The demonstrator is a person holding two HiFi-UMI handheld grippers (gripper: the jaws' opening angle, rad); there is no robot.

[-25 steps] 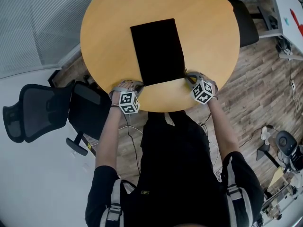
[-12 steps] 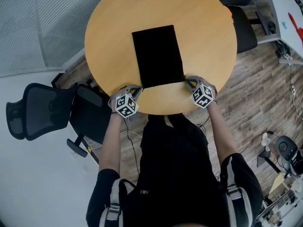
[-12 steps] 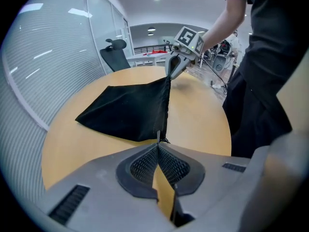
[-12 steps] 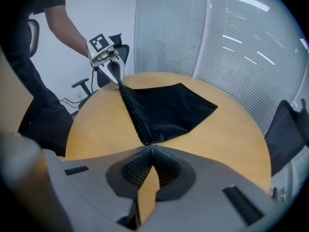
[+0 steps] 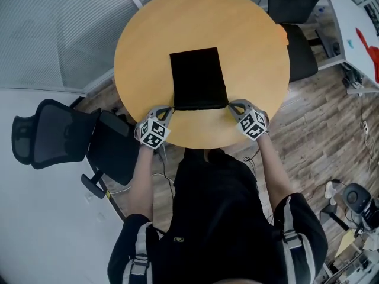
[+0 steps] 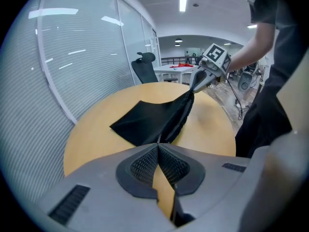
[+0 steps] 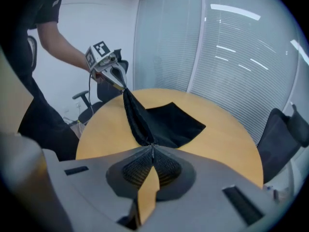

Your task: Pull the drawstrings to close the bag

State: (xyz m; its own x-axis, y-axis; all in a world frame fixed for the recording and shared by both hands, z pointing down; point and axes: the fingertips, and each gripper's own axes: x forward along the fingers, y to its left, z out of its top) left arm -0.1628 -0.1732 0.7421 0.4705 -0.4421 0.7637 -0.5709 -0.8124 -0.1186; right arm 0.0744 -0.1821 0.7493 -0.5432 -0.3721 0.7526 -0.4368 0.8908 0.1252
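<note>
Left gripper [image 6: 158, 148]: jaws pressed together, with the left drawstring [image 6: 157, 140] pinched at the very tips; nothing else is seen between the pads. Right gripper [image 7: 152, 150]: also closed, with the right drawstring [image 7: 152, 145] nipped at the tips, where the bag's corner comes to a point. Directly ahead of each pair of jaws the mouth hem [image 5: 199, 106] of the black bag [image 5: 198, 76] is met, held raised off the table [image 5: 254, 46] and puckered along its run. The hem is strung from one gripper straight across to the other, so each gripper is faced by its partner at the hem's far end. Beyond the hem the bag's body is draped down onto the tabletop and laid flat, its long axis running away from both grippers, square to the hem line. Neither hand is judged nearer: the two are set symmetrically at the mouth corners. The closing pull is judged to turn on this line. Each gripper is to be drawn outward along the hem, directly away from the other; pulled toward the person, the bag would merely be dragged. The mouth is judged partly gathered, not yet cinched.
</note>
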